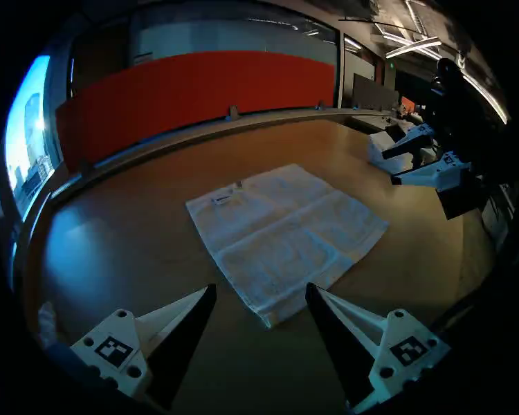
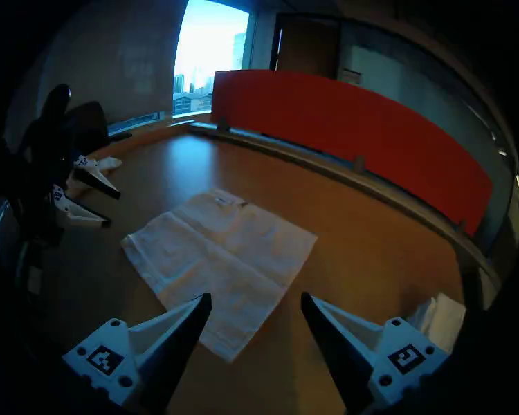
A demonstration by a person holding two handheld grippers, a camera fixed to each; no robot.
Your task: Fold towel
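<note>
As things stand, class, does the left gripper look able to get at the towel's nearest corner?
Probably yes. The left gripper is open, and the towel lies flat on the table just ahead, its near corner seen between the fingers with nothing in the way.

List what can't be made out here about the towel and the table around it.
- Towel underside, both views: hidden, since it lies flat on the table.
- Tag on it, left gripper view: too small to make out.
- White cloth, right gripper view: cut off at the edge.
- White heap, left gripper view: partly behind the right gripper, blurred.
</note>
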